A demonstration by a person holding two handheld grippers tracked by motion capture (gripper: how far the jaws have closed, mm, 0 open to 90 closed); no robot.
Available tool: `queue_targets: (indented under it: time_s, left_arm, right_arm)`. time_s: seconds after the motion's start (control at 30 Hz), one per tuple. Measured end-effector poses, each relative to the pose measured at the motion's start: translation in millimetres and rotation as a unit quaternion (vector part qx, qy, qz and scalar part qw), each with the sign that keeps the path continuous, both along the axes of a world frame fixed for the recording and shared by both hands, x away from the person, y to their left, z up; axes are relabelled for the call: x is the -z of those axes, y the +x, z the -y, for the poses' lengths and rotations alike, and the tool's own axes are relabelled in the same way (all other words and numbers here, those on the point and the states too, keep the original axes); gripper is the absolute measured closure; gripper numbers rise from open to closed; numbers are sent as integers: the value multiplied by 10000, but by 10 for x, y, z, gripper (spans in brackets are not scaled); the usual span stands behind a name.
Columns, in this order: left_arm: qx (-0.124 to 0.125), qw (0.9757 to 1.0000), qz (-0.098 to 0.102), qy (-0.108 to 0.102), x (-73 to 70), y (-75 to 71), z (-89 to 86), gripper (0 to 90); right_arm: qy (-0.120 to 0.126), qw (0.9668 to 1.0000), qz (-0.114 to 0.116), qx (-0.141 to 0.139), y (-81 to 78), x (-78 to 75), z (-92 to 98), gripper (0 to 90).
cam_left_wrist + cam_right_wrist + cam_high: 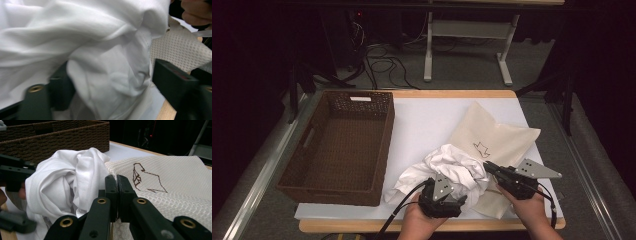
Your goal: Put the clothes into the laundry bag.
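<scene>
At the near edge of the table [422, 226], the left claw [451, 196] sits at about 6 o'clock, pushed into a crumpled white garment [447, 167]. In the left gripper view its jaws stand apart on either side of a fold of the white cloth [110, 67], which bulges between them; whether the pads press on it I cannot tell. Just to its right, at about 5 o'clock, the right claw [488, 167] is clenched, its two black jaws pressed together at the edge of a cream mesh laundry bag [497, 140]; the right gripper view shows the jaws [117, 195] meeting where the bag's weave [180, 185] begins, with the garment [67, 185] heaped just beside them. Whether they pinch the bag's rim is hidden. The bag lies flat toward 2 o'clock, a small dark embroidered outline [482, 149] on it. A brown wicker basket [384, 145] lies at 9 to 10 o'clock, near the garment. Beyond the table stand white table legs [428, 50] among cables [384, 65] on the floor.
</scene>
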State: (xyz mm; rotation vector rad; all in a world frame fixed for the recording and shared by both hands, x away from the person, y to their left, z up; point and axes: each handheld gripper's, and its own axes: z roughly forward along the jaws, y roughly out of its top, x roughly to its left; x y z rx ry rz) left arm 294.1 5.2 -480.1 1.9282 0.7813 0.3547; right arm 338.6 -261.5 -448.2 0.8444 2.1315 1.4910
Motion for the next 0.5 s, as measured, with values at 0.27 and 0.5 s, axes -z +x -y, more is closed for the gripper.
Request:
queue_targets:
  time_s: [0.27,0.5]
  left_arm:
    - [121,9998,150,-22,-51,137,237,827]
    - [94,9999,5,56,25,378,562,837]
  right_arm:
    - [-8,10000,21,5,4,4,-12,895]
    - [8,10000,18,18,0,2,2,896]
